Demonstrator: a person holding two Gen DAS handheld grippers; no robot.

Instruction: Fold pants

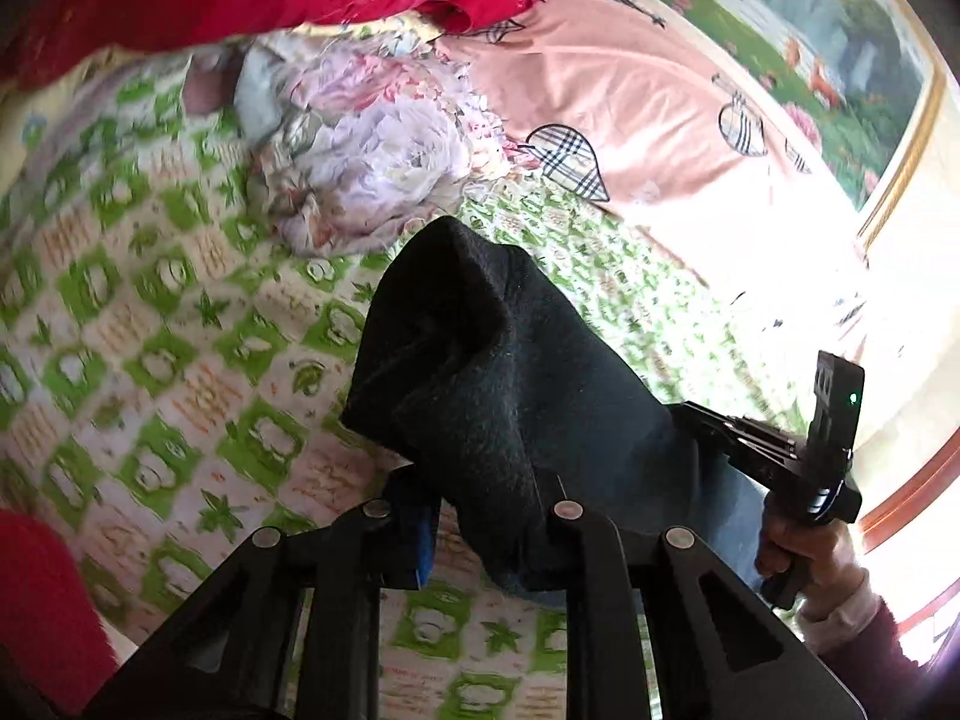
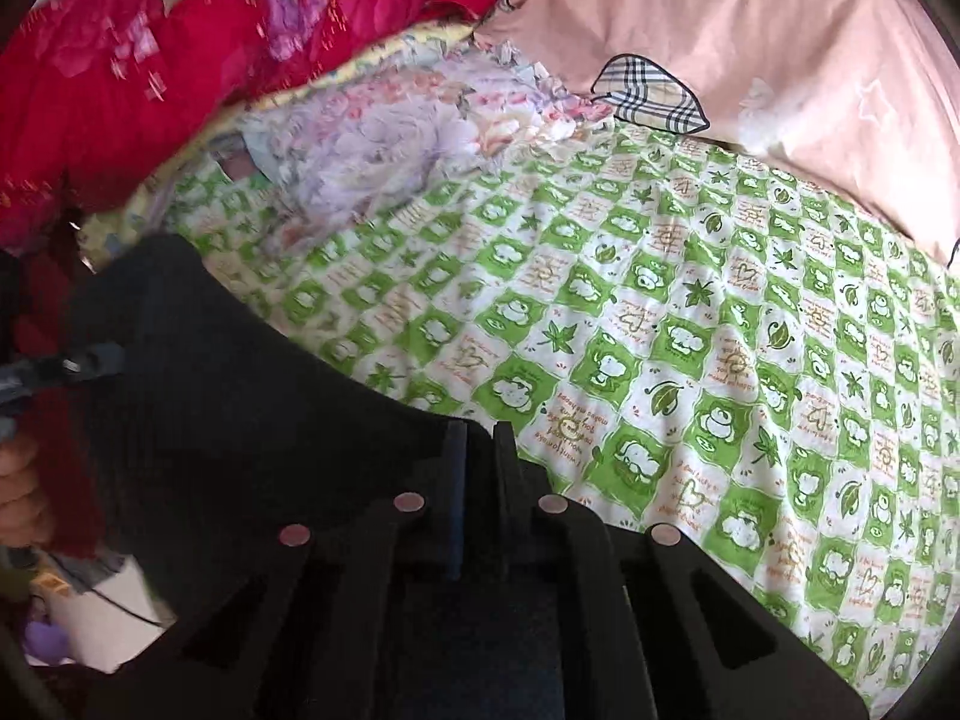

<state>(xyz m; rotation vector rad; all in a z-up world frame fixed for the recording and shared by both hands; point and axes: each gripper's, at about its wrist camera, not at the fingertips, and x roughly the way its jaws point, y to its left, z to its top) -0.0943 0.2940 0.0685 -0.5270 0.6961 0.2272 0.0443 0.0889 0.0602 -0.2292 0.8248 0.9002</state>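
Dark fuzzy fabric pants [image 1: 504,396] hung above green-and-white checked bedsheet [image 2: 690,372], bunched toward 12 o'clock. Left tool [image 1: 480,516] clenched on pants. Right tool [image 2: 480,438] clenched on pants edge, at 3 o'clock.

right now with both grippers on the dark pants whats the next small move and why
Probably lift and spread: the left gripper and right gripper pinch the dark pants, which hang bunched above the green patterned sheet, so they need straightening first.
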